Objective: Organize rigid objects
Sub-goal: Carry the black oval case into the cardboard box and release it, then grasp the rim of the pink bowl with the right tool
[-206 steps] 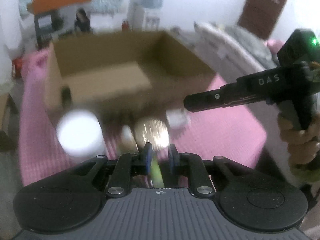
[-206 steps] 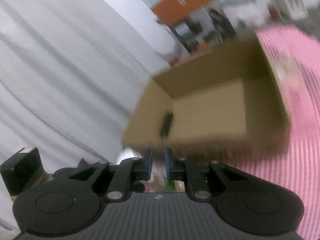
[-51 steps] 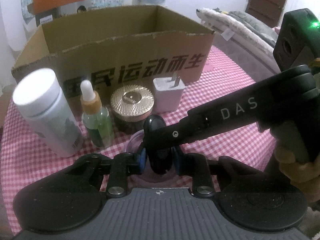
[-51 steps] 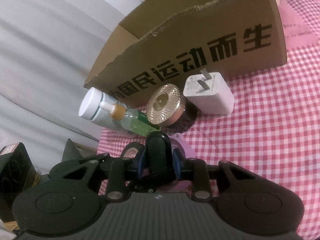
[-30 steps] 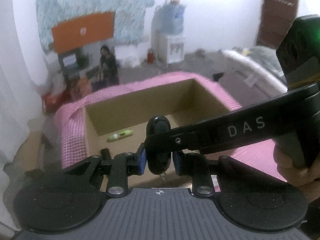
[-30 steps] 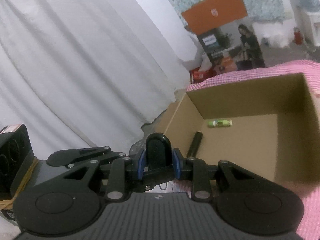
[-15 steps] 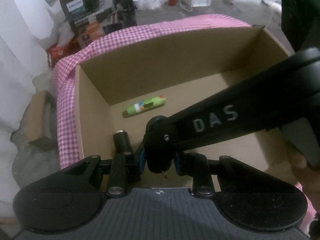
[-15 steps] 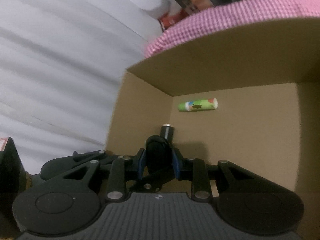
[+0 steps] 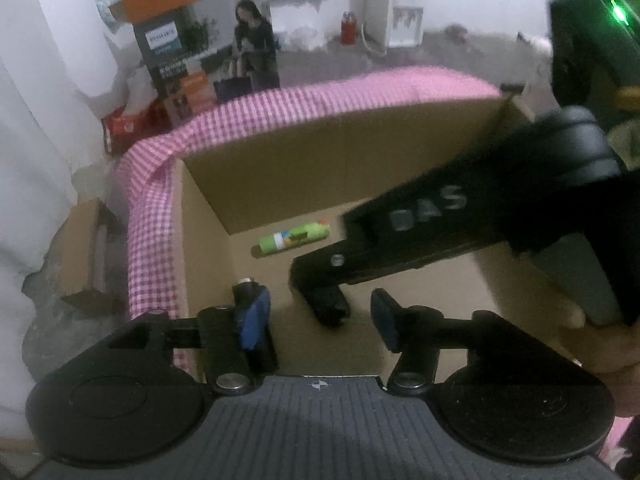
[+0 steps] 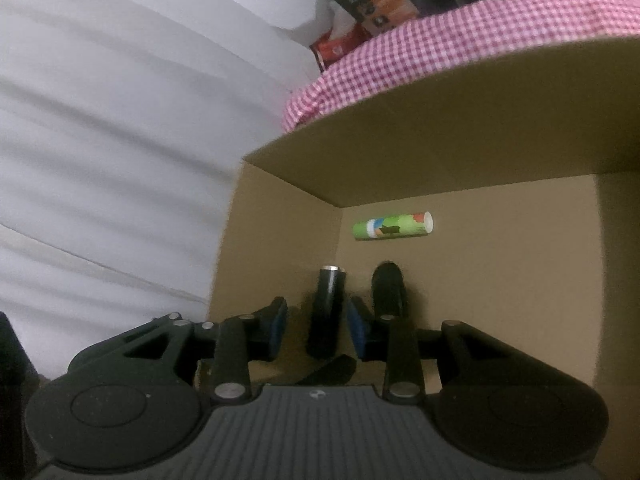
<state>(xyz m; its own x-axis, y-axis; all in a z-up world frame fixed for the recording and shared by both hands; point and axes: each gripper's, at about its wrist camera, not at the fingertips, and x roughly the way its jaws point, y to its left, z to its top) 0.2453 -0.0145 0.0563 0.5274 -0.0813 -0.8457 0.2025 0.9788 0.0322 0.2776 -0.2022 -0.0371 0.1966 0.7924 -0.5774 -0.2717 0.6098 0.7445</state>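
An open cardboard box (image 9: pixel 320 152) (image 10: pixel 480 120) stands on a pink checked cloth. On its floor lie a green tube (image 9: pixel 294 238) (image 10: pixel 392 226) and a black cylinder (image 9: pixel 245 289) (image 10: pixel 329 300). A small black oval piece (image 9: pixel 328 308) (image 10: pixel 387 282) rests beside the cylinder, free of all pads. My left gripper (image 9: pixel 318 320) hangs over the box with its jaws opening and nothing pressed between them. My right gripper (image 10: pixel 318 330) reaches in from the right, its jaws opening too. In its view the black cylinder shows through the gap, lying beyond the pads.
The pink checked cloth (image 9: pixel 152 216) drapes over the table edge behind and left of the box. A white curtain (image 10: pixel 100 160) hangs at the left. A hand (image 9: pixel 616 360) grips the right tool. Cartons and a water dispenser stand on the far floor.
Both pairs of jaws have parted and let go of the black oval piece, which now lies on the box floor beside the black cylinder. Both grippers came lower and closer into the box.
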